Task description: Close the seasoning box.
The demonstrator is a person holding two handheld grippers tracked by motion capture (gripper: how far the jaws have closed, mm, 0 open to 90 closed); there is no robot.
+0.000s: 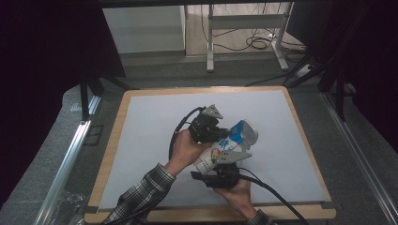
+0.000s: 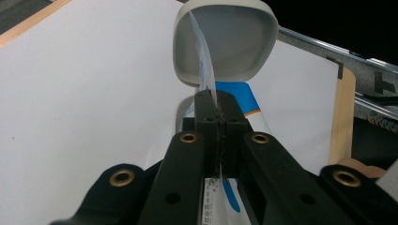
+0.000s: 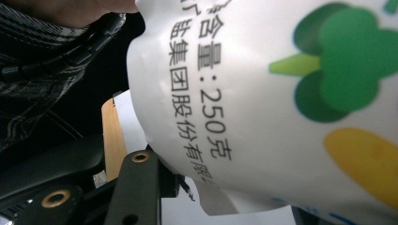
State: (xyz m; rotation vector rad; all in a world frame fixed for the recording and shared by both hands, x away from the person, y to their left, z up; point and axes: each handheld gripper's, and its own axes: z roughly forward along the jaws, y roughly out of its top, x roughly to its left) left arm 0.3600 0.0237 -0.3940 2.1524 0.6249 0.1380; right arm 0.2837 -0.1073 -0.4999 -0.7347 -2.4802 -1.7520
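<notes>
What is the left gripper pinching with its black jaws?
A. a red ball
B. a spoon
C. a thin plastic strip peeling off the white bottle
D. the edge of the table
C: in the left gripper view the left gripper has its jaws shut on a thin printed plastic strip that runs up to the white bottle.
</notes>
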